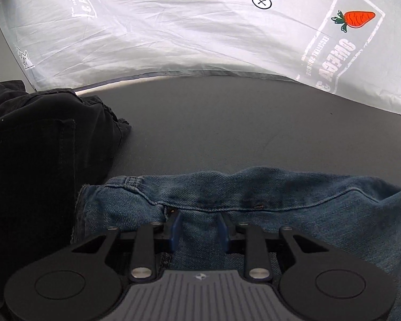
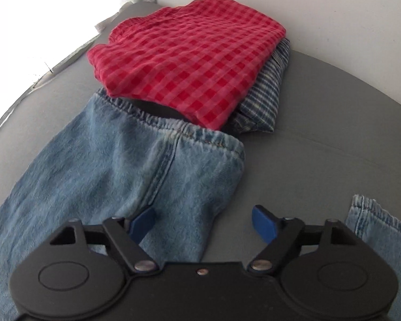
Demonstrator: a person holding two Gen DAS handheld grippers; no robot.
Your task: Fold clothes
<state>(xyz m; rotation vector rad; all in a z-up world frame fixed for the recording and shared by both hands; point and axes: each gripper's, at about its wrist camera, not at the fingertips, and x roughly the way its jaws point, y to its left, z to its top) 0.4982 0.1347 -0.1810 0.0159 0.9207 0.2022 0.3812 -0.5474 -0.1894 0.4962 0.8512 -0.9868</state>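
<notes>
Blue jeans lie on a dark grey surface. In the left wrist view their waistband end (image 1: 254,195) is bunched just ahead of my left gripper (image 1: 199,226), whose blue-padded jaws stand apart over the denim without clamping it. In the right wrist view a light blue jeans leg (image 2: 125,165) with an elastic hem stretches forward. My right gripper (image 2: 204,224) is wide open; its left fingertip rests over that leg, its right one over bare surface. Another denim hem (image 2: 379,227) lies at the right.
A folded red checked garment (image 2: 189,61) sits on a folded blue plaid one (image 2: 264,99) beyond the jeans leg. A black garment (image 1: 40,144) lies at the left. A white printed sheet with a carrot picture (image 1: 358,18) covers the far side.
</notes>
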